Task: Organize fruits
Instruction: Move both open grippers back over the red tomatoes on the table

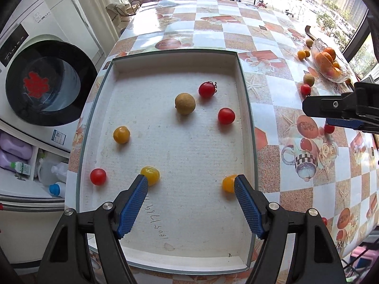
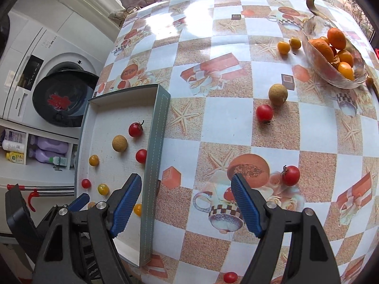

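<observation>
A shallow white box tray (image 1: pixel 175 151) lies on the checked tablecloth. In it are three red cherry tomatoes (image 1: pixel 206 90), a brown longan (image 1: pixel 185 103) and three yellow tomatoes (image 1: pixel 121 135). My left gripper (image 1: pixel 191 182) hovers open over the tray's near part, a yellow tomato (image 1: pixel 150 175) just behind its left fingertip, nothing between the pads. My right gripper (image 2: pixel 186 179) is open above the tray's right wall (image 2: pixel 154 153) and the cloth. A red tomato (image 2: pixel 291 175) lies on the cloth just right of its right finger.
Loose on the cloth are another red tomato (image 2: pixel 264 113), a longan (image 2: pixel 278 94), two yellow fruits (image 2: pixel 283 47) and a red tomato (image 2: pixel 230 277) near the table's front edge. A glass bowl (image 2: pixel 331 80) of oranges stands far right. A washing machine (image 1: pixel 47 82) is left of the table.
</observation>
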{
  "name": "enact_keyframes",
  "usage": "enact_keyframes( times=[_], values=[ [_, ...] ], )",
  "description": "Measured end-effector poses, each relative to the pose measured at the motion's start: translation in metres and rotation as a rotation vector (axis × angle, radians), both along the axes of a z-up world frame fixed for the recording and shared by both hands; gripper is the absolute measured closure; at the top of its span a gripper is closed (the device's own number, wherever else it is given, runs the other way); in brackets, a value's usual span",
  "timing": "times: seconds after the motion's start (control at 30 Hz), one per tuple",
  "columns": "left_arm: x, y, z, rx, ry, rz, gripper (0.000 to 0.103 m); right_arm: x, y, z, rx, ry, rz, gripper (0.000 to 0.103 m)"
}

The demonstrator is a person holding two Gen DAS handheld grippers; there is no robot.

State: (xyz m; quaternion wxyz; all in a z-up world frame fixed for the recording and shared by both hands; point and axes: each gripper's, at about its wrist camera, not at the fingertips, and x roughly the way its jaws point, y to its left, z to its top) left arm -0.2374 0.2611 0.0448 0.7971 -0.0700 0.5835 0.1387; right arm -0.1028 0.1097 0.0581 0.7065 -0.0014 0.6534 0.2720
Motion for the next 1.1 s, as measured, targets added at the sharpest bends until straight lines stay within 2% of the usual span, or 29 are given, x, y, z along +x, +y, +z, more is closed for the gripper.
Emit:
enact_keyframes(
  times=[0.27, 0.4, 0.63, 0.83, 0.97, 1.1],
  values=[
    [0.014, -0.033, 0.003, -0.029, -0.007, -0.072, 0.027, 0.023, -0.056, -0.014, -0.07, 0.003, -0.112, 0.022],
    [0.017, -0.049, -0.001, -0.049, 0.006, -0.112, 0.027, 0.032, -0.071, -0.02, -0.097, -0.004, -0.145, 0.022],
    [0.026, -0.073, -0.005, -0.062, 0.007, -0.169, 0.027, 0.03, -0.076, -0.03, -0.126, -0.02, -0.117, 0.022],
    [0.059, -0.062, 0.002, -0.07, -0.053, -0.129, 0.027, 0.028, -0.077, -0.036, -0.144, -0.051, -0.099, 0.022],
    [0.089, -0.059, 0.001, -0.085, -0.073, -0.13, 0.027, 0.03, -0.081, -0.04, -0.138, -0.057, -0.103, 0.036],
    [0.118, -0.064, -0.006, -0.109, -0.08, -0.159, 0.027, 0.029, -0.079, -0.041, -0.121, -0.08, -0.08, 0.041]
  ],
)
